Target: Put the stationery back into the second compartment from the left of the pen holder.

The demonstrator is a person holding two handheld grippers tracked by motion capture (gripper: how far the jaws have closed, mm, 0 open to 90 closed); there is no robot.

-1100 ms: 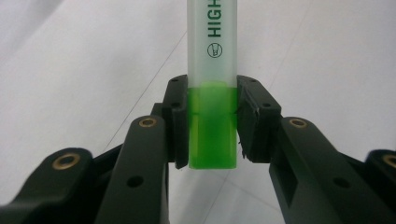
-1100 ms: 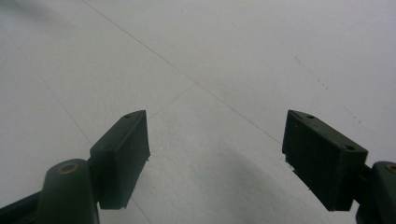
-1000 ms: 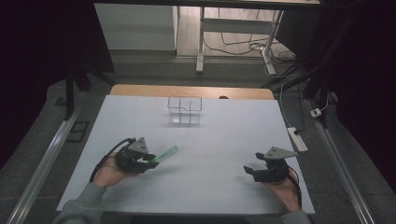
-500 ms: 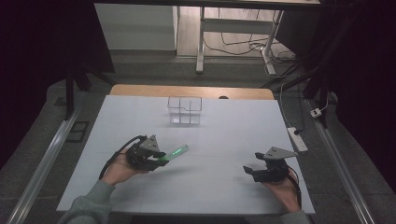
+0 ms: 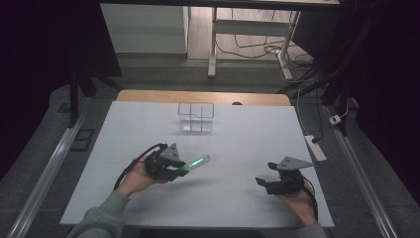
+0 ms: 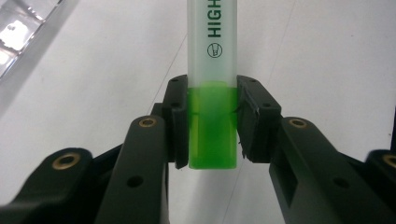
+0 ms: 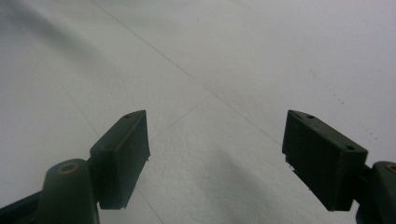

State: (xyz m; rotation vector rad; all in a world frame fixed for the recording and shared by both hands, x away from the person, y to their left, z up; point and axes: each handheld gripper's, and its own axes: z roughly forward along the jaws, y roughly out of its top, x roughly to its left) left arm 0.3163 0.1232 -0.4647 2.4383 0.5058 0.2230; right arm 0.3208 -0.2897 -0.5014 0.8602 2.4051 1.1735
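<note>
Highlighter point(image 6: 211, 88) is clamped by its green end in your left hand-held gripper point(image 5: 184, 168), now carried further right and toward the clear organizer point(image 5: 196, 117) than a second ago. Likely headed for a compartment. Your right hand-held gripper point(image 5: 260, 182) sits wide open and empty over the tabletop point(image 5: 247, 134).

Black jaws (brass screws), grey sleeves point(image 5: 101, 218).

highlighter point(image 6: 211, 88): frosted translucent plastic, smooth | left gripper point(image 6: 212, 126): matt black plastic | table point(image 5: 247, 144): matt white
</note>
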